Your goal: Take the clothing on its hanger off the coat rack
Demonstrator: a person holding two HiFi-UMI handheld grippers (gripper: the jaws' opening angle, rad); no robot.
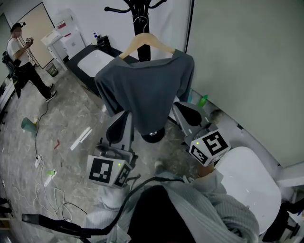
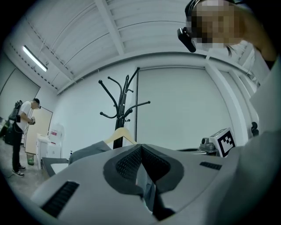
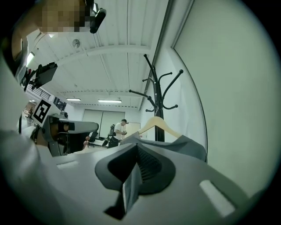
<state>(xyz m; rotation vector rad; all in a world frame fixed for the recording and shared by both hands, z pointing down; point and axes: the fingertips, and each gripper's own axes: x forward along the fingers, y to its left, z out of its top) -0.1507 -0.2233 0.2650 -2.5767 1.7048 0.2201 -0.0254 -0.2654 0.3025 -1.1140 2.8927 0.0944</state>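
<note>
Grey shirt [image 1: 147, 90] on wooden hanger [image 1: 145, 40] hangs from black rack [image 1: 141, 14]; left gripper [image 1: 121, 124] and right gripper [image 1: 186, 113] below, jaws together, empty.

Floor [image 1: 71, 107] is grey marbled stuff. The black coat rack [image 1: 141, 19] stands on it by the wall, with a wooden hanger [image 1: 148, 40] and grey top [image 1: 147, 90] hooked on it. White cables [image 1: 51, 193] and a green cup [image 1: 28, 125] lie over on the left.
</note>
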